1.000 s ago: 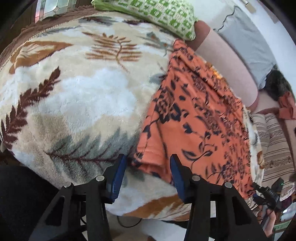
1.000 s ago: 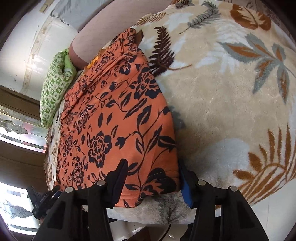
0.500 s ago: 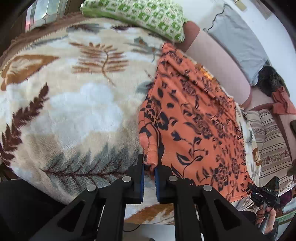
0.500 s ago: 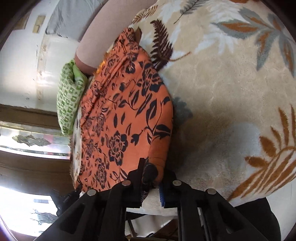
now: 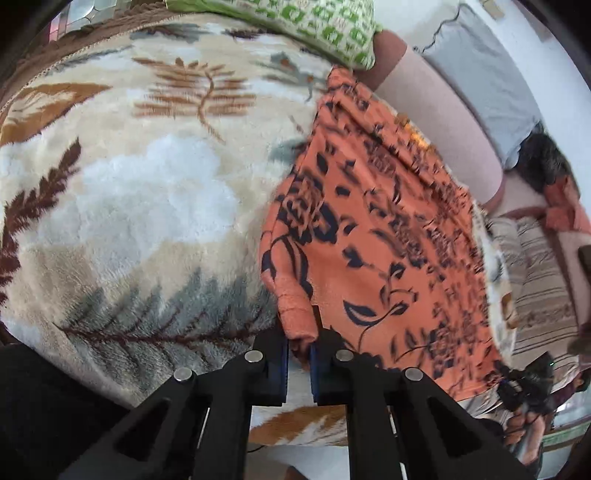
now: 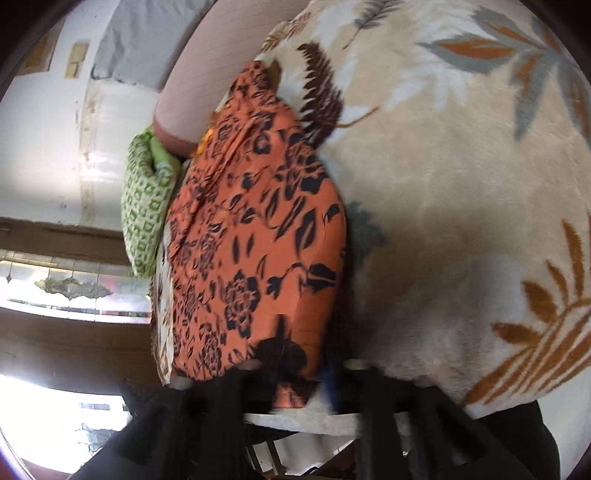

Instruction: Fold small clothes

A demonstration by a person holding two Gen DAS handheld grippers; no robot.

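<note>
An orange garment (image 5: 380, 236) with a dark floral print lies spread on a plush leaf-patterned blanket (image 5: 122, 206). My left gripper (image 5: 299, 354) is shut on the garment's near left corner, which bunches up between the blue pads. In the right wrist view the same orange garment (image 6: 258, 236) stretches away from me, and my right gripper (image 6: 299, 380) is shut on its near right corner; this view is blurred. The pinched cloth rises slightly off the blanket (image 6: 461, 192) at both corners.
A green-and-white patterned pillow (image 5: 314, 26) and a pink bolster (image 5: 443, 122) lie at the garment's far end. Striped bedding (image 5: 535, 288) and a heap of dark and orange clothes (image 5: 554, 184) sit to the right. A window (image 6: 55, 288) is at the left.
Both grippers went from open around the garment's near corners to shut on them. The corners are now pinched and lifted a little, and the right gripper has rolled.
</note>
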